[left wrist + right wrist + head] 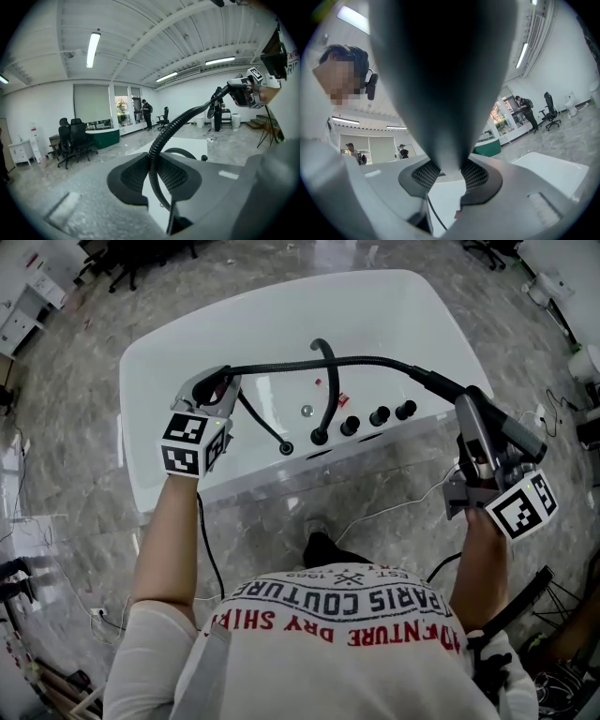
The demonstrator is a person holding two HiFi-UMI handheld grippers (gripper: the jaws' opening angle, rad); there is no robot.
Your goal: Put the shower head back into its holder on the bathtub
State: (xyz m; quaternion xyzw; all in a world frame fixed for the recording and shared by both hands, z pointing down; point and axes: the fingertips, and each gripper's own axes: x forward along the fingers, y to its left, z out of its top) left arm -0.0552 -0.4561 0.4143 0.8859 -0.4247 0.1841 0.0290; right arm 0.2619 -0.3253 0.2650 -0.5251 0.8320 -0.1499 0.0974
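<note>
A black ribbed shower hose (323, 361) runs across the white bathtub (178, 351) from my left gripper (221, 382) to the shower head (448, 387) at the right. The left gripper is shut on the hose (156, 154), which passes between its pads (133, 176). My right gripper (472, 416) is shut on the shower head's dark handle (443, 84), which fills the top of the right gripper view and narrows between the pads (476, 174). A second loop of hose drops to a black fitting (319, 437) on the tub's near rim.
Three black knobs (379, 415) and a small chrome button (307, 411) sit along the near rim. The person stands right against the tub on a marbled floor (66, 427). A white cable (394, 505) lies on the floor at the right. Office chairs (72, 138) and people stand far off.
</note>
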